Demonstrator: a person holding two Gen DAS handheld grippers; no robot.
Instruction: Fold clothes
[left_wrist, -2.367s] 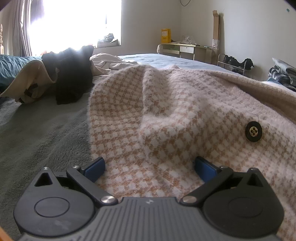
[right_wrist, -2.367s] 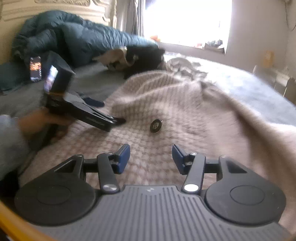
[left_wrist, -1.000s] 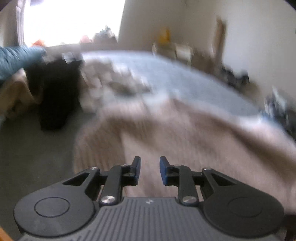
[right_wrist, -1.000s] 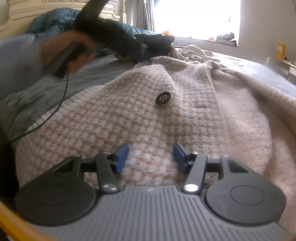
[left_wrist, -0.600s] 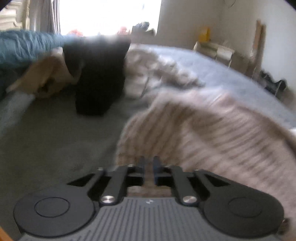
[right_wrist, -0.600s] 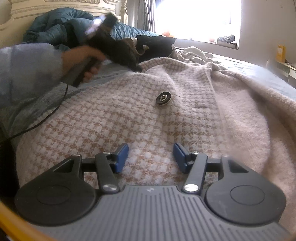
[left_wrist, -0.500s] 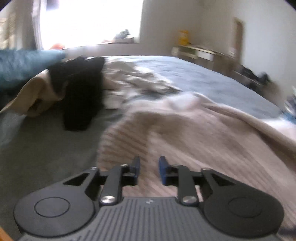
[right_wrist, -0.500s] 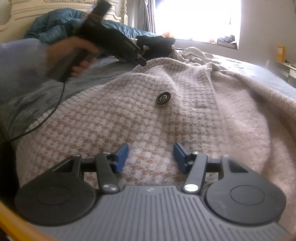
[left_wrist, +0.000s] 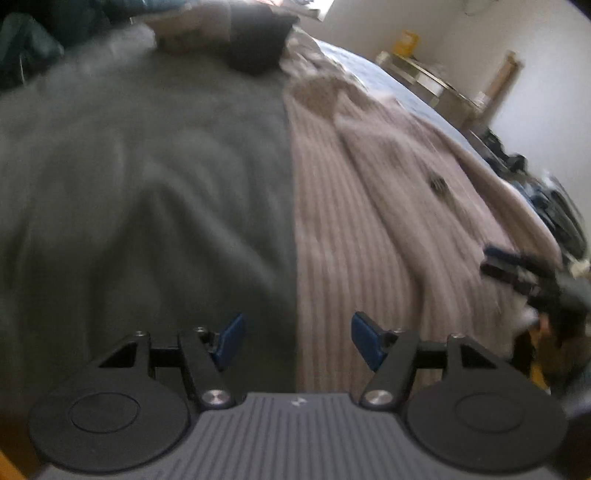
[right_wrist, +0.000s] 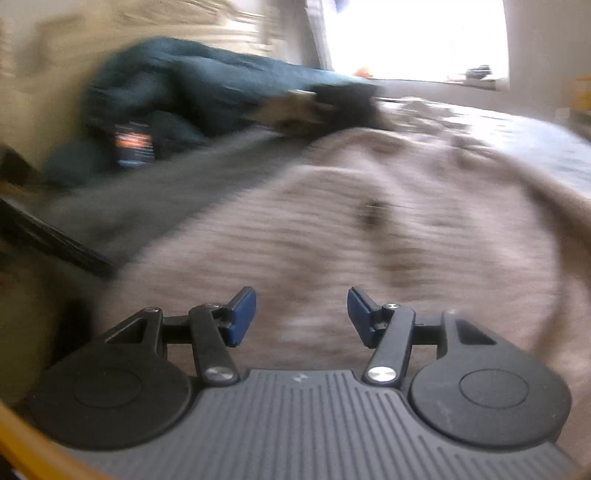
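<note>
Now, left wrist: left gripper (left_wrist: 297, 341) jaws spread wide, empty, over edge of checked pink-beige coat (left_wrist: 376, 206) on grey bed (left_wrist: 140, 177); dark button (left_wrist: 439, 183) mid-coat; right gripper (left_wrist: 496, 260) at far right | right wrist: blurred; right gripper (right_wrist: 301, 314) jaws apart, empty, above coat (right_wrist: 388, 240); teal duvet (right_wrist: 192, 88) behind.

The left gripper (left_wrist: 297, 341) hangs with its blue pads spread wide, nothing between them; below its left pad lies the grey blanket (left_wrist: 140, 192), below its right the pale houndstooth coat (left_wrist: 369, 229), its straight edge running forward between the pads; a dark button (left_wrist: 439, 183) sits ahead and right; the right gripper (left_wrist: 496, 264) enters far right, blurred.
</note>
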